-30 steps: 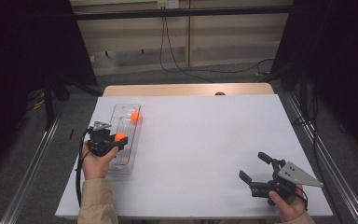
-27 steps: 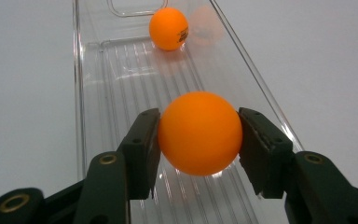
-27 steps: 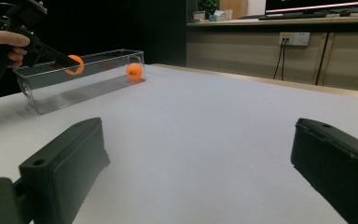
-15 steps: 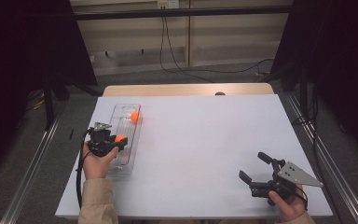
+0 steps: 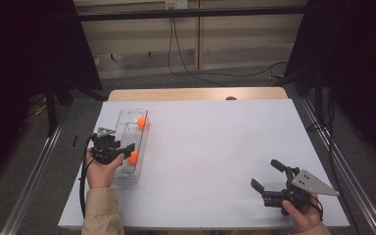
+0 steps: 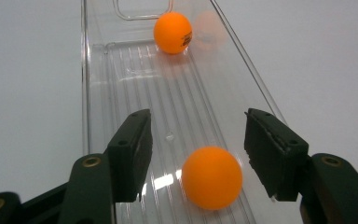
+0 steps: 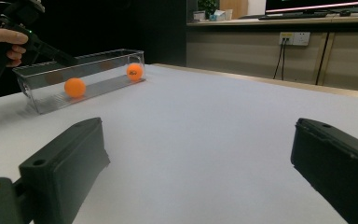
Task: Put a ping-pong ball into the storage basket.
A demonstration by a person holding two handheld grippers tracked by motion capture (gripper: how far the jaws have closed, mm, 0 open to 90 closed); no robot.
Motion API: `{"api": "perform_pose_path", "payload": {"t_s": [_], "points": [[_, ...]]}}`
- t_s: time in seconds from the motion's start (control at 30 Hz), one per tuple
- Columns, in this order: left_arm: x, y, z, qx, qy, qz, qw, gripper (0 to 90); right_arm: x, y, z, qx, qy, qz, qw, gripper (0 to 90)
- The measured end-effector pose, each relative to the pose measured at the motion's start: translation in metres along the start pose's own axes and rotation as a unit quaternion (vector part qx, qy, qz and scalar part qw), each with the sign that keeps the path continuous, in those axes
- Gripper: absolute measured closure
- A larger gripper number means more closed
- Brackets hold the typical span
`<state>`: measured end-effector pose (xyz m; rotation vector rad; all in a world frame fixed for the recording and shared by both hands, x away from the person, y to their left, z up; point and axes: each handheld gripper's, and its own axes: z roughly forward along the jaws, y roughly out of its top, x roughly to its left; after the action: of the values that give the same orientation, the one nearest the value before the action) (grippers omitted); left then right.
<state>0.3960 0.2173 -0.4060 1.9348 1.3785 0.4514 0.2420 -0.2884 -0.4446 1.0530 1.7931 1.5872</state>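
Observation:
A long clear plastic tray (image 5: pixel 123 115) lies near the white table's left edge, with two orange balls in it. One ball (image 6: pixel 172 26) rests at the tray's far end (image 5: pixel 141 122). The other ball (image 6: pixel 212 177) lies on the ribbed tray floor between the jaws of my left gripper (image 6: pixel 198 116), with a gap on each side. Those jaws have just been opening and do not press on the ball. In the high view that left gripper (image 5: pixel 126 152) reaches over the tray's near half. My right gripper (image 5: pixel 264 173) stands open and empty at the table's front right.
The white table top (image 5: pixel 210 147) runs wide between the two hands. A wooden strip (image 5: pixel 196 94) borders its far edge. From the right gripper view, the tray (image 7: pixel 98 63) and both balls sit far off at the left.
The left gripper's jaws have spread apart, and the orange ball that sat at their tips now lies a little lower on the tray floor. The right gripper has not moved.

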Motion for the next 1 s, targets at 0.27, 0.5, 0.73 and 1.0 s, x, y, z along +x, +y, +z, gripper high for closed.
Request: {"api": "perform_pose_path", "payload": {"t_s": [0.27,0.5,0.73,1.0], "points": [[-0.003,0.002,-0.003,-0.005,0.001,0.002,1.0000,36.5,0.000,0.000,0.000,0.000,0.000,0.000,1.0000,2.4],[-0.005,0.003,-0.005,-0.010,-0.006,-0.005,0.9999,28.5,-0.001,0.000,-0.001,-0.001,-0.001,0.001,1.0000,2.4],[-0.006,0.002,-0.008,-0.019,-0.015,-0.010,0.9997,22.7,0.000,0.000,0.001,0.001,0.000,0.002,1.0000,2.4],[-0.010,0.000,-0.012,-0.027,-0.029,-0.007,0.9992,17.2,-0.001,0.000,0.003,0.002,0.000,0.002,1.0000,2.4]]}}
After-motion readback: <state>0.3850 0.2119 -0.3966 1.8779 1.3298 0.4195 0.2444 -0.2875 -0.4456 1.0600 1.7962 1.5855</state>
